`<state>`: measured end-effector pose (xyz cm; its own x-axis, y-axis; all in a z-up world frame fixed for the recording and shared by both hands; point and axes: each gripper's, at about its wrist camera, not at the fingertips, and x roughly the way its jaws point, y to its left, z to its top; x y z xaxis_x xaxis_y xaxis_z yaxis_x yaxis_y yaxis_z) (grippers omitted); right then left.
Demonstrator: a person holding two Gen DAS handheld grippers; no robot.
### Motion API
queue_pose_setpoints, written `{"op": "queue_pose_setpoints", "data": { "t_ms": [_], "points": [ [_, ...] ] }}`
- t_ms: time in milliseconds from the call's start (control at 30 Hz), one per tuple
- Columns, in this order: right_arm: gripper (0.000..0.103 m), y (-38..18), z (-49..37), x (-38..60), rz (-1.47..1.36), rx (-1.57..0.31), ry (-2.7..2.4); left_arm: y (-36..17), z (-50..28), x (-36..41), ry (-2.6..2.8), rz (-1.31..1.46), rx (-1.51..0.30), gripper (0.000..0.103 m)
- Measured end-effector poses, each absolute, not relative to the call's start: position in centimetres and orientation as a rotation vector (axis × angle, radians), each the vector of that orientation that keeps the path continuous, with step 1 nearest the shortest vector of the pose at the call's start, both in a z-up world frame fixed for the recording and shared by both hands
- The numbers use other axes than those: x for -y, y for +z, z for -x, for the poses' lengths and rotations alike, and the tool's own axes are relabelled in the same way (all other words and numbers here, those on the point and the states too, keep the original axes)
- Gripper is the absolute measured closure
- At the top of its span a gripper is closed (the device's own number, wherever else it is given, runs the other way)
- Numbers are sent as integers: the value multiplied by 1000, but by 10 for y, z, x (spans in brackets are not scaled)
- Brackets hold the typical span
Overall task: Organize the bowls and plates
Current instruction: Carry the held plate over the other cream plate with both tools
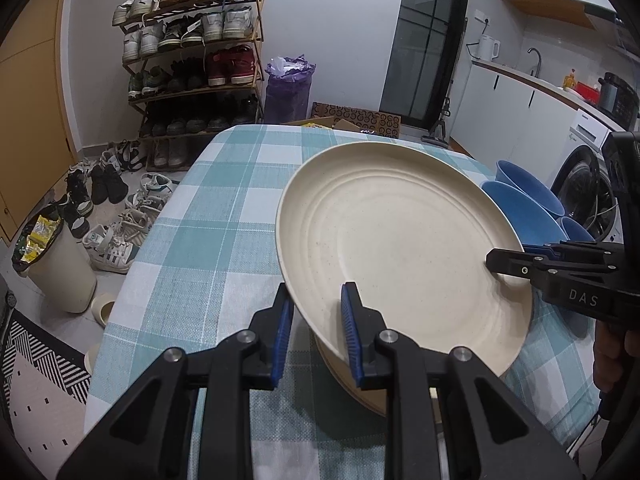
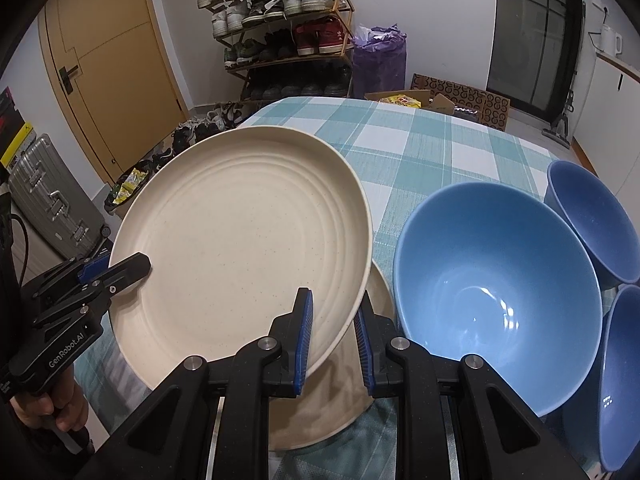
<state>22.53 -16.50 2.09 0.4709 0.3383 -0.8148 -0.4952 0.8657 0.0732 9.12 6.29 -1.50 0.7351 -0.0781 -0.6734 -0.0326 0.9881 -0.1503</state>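
Cream plate (image 1: 400, 240): tilted above a second cream plate (image 2: 336, 392) on the checked counter (image 1: 208, 216). Left gripper (image 1: 316, 332), marked "GenRobot.AI", and right gripper (image 2: 334, 344), marked "DAS": fingers straddle its rim; pinch uncertain. Blue bowls (image 2: 496, 292) at 3 o'clock.

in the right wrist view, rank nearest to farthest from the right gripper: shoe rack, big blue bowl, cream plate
1. cream plate, its rim between the right gripper fingers
2. big blue bowl, just right on the table
3. shoe rack, far back by the wall
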Motion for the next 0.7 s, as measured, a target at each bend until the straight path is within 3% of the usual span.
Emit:
{"op": "queue_pose_setpoints", "data": {
  "t_ms": [700],
  "points": [
    [82, 10, -207, 177, 191, -968, 476, -27, -89, -53, -57, 144, -780, 81]
  ]
}}
